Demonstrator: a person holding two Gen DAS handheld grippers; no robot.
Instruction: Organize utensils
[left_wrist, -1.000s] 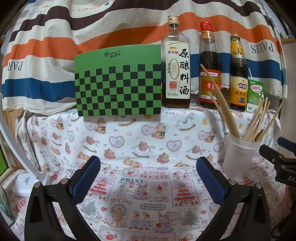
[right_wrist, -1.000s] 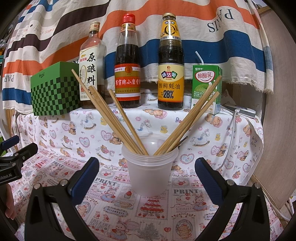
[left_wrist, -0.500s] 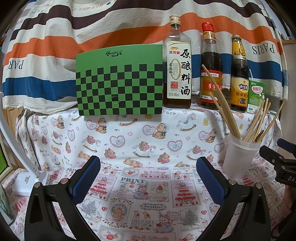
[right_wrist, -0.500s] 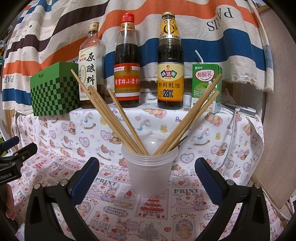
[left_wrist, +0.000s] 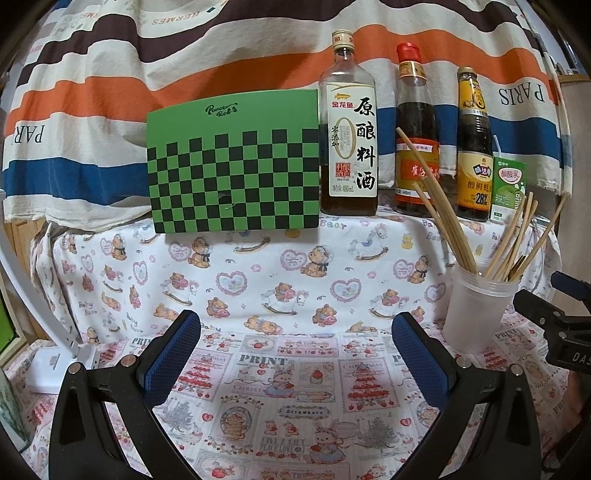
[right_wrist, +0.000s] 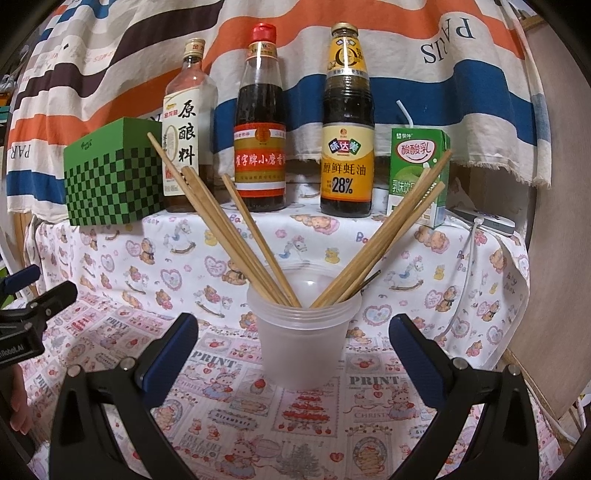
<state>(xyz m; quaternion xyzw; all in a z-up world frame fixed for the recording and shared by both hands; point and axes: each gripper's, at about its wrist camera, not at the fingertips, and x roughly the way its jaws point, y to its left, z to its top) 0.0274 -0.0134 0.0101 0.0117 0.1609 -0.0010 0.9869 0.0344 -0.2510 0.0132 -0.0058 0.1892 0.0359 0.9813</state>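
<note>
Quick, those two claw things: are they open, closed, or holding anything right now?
Left gripper: open, holding nothing.
Right gripper: open, holding nothing; the chopstick cup stands between its fingers, ungripped.

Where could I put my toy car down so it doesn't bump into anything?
The best spot is the bare printed cloth between the left tongs, below the green box and left of the cup. It is crowded up on the shelf, where the box, three bottles and a carton stand in a row, and around the cup of chopsticks.
</note>
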